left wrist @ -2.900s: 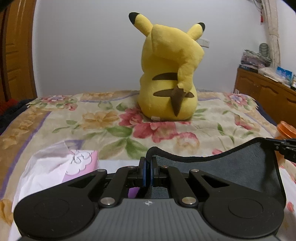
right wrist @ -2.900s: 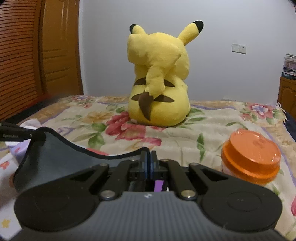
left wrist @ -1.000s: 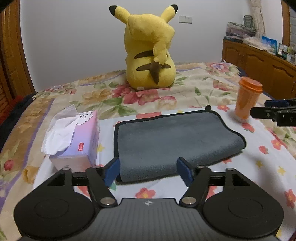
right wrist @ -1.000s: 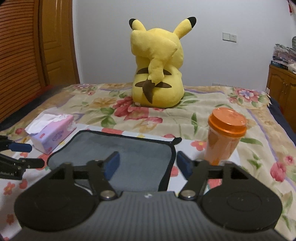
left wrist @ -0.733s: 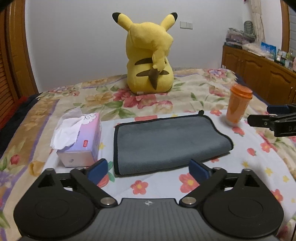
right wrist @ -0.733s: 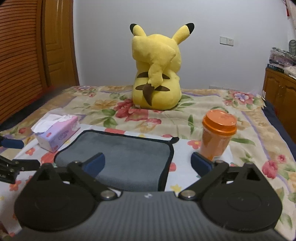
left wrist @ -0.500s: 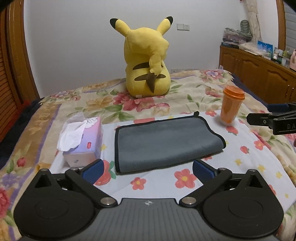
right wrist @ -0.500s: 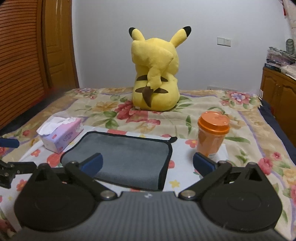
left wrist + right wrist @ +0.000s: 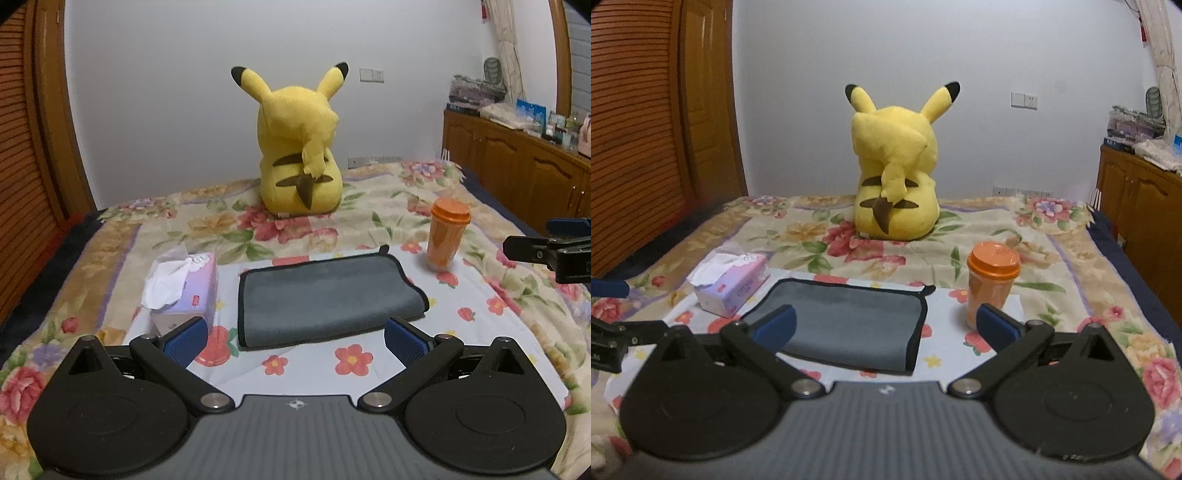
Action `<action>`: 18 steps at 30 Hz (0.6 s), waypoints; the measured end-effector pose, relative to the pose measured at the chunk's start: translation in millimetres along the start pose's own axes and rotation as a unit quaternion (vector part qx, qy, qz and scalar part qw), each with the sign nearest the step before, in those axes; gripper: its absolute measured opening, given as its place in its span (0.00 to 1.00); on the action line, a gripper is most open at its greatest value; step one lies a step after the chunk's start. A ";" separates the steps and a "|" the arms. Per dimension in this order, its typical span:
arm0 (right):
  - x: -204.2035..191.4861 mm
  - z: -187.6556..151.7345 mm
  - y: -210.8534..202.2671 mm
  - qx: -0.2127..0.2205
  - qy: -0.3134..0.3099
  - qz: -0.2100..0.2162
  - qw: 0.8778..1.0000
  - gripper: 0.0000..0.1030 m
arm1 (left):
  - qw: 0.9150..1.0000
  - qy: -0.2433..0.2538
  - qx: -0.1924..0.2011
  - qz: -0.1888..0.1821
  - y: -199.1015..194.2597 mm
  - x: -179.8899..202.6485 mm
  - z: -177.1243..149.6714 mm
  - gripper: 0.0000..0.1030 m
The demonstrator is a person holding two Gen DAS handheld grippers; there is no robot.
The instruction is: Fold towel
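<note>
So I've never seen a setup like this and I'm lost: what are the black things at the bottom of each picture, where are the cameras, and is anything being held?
There is no robot. A person carries one hand-held gripper in each hand, and a wide-angle camera on each looks forward along its two blue-tipped fingers. One picture comes from the left hand-held gripper, the other from the right hand-held gripper; each also appears at the edge of the other's picture. Both are wide open and hold nothing. On the bed, over a flowered cloth, lies a grey towel, folded over, flat. A tissue box sits to its left, an orange cup with a lid to its right, and a yellow plush toy sits behind, facing the wall.
</note>
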State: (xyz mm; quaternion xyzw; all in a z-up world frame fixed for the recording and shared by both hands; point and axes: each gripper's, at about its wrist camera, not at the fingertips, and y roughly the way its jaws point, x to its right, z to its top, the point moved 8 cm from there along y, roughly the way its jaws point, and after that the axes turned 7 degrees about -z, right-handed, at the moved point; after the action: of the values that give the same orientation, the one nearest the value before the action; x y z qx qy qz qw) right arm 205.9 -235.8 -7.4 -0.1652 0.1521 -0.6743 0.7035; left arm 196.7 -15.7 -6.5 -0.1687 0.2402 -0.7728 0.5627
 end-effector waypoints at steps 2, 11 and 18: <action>-1.8 2.7 -8.8 0.004 -0.001 0.002 1.000 1.00 | 1.000 -0.003 0.006 0.001 -8.3 1.8 2.0 1.00; -8.4 4.7 -44.1 0.024 0.001 0.007 1.000 1.00 | 1.000 0.018 0.012 -0.002 -40.7 13.7 -3.9 1.00; -13.0 -6.5 -57.7 0.018 0.008 0.007 1.000 1.00 | 1.000 0.017 0.009 -0.011 -53.3 20.9 -20.5 1.00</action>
State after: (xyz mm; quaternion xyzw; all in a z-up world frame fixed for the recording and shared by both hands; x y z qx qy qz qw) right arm 150.6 -225.1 11.9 -0.1465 0.1468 -0.6729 0.7101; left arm 137.3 -18.4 6.1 -0.1534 0.2404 -0.7840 0.5513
